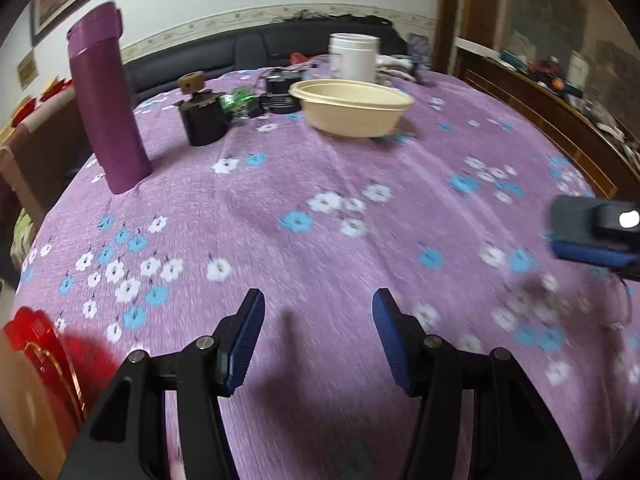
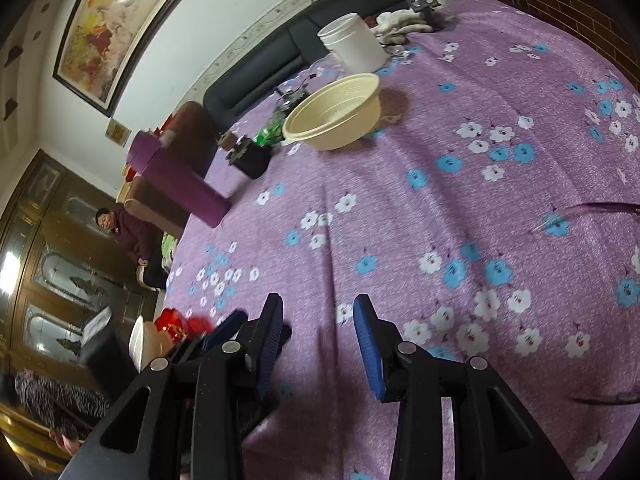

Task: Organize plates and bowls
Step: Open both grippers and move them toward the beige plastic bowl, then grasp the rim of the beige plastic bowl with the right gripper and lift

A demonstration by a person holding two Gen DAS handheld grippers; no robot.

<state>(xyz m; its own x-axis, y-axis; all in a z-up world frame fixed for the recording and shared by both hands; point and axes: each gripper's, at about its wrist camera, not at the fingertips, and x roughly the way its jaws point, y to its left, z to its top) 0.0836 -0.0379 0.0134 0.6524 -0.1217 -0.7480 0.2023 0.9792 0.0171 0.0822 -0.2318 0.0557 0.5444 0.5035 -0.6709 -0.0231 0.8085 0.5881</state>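
1. A cream bowl (image 1: pixel 352 108) is seen upright on the far part of the bench (image 1: pixel 360 220), which is covered with a purple flowered cloth.
2. A white tub (image 1: pixel 354 56) is set just behind it, a purple flask (image 1: pixel 106 100) well to its left.
3. The left tongs (image 1: pixel 318 340) are held apart, with nothing between them.
4. The right tongs (image 2: pixel 318 336) are likewise parted and empty.

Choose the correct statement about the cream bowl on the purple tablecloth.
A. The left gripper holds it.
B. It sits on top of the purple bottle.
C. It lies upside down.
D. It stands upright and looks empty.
D. The cream bowl stands rim-up on the tablecloth, its inside bare in the right wrist view, far from both grippers.
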